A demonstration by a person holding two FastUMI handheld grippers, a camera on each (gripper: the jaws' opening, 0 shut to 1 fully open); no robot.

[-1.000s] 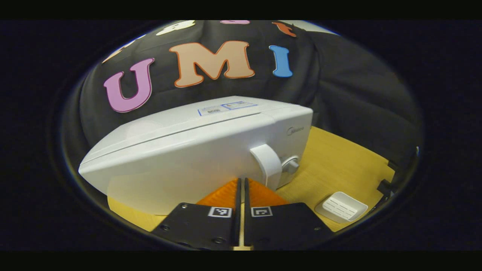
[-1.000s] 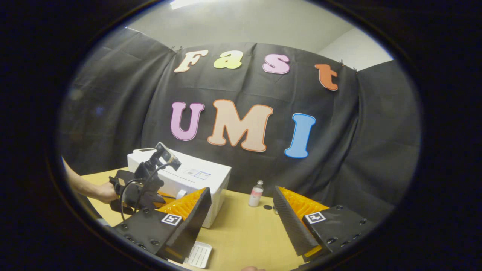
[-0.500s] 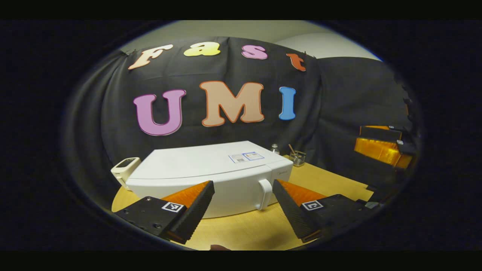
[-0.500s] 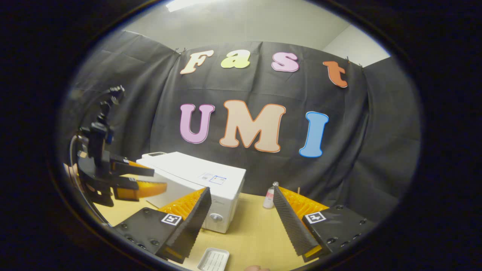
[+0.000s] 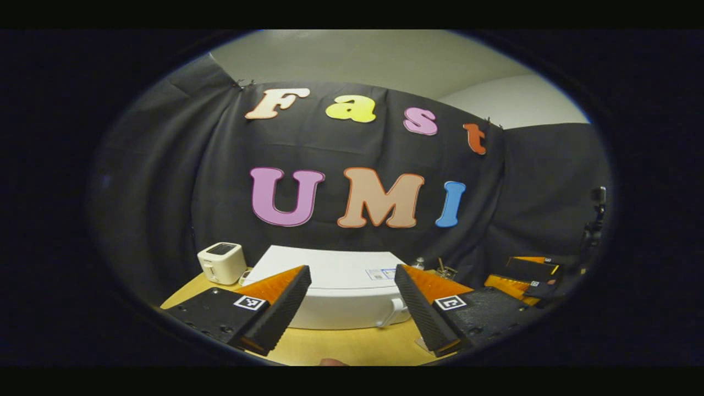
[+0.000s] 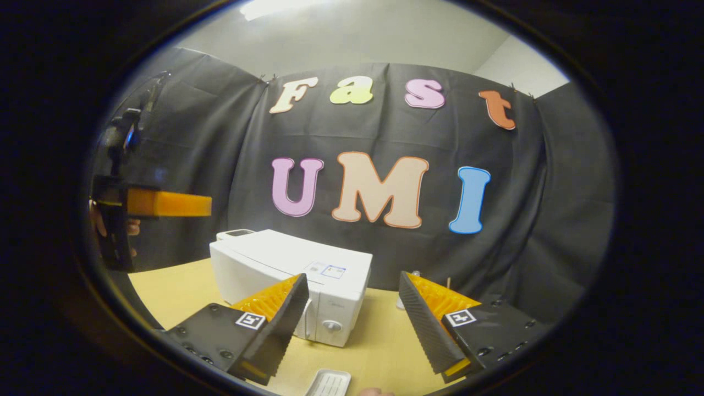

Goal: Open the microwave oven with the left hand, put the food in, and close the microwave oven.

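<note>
Microwave (image 5: pixel 341 294) sits shut on the table (image 5: pixel 352 346), beyond our left gripper (image 5: pixel 352 305), whose fingers are spread and empty; our right gripper (image 6: pixel 352 316) likewise spread, with a tray (image 6: pixel 329 383) below and the toaster (image 5: pixel 221 262) far left

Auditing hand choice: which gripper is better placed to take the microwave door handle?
Left. The left gripper is open, and the door handle lies straight ahead of its jaws. The right gripper, also open, faces the corner of the microwave instead.
</note>
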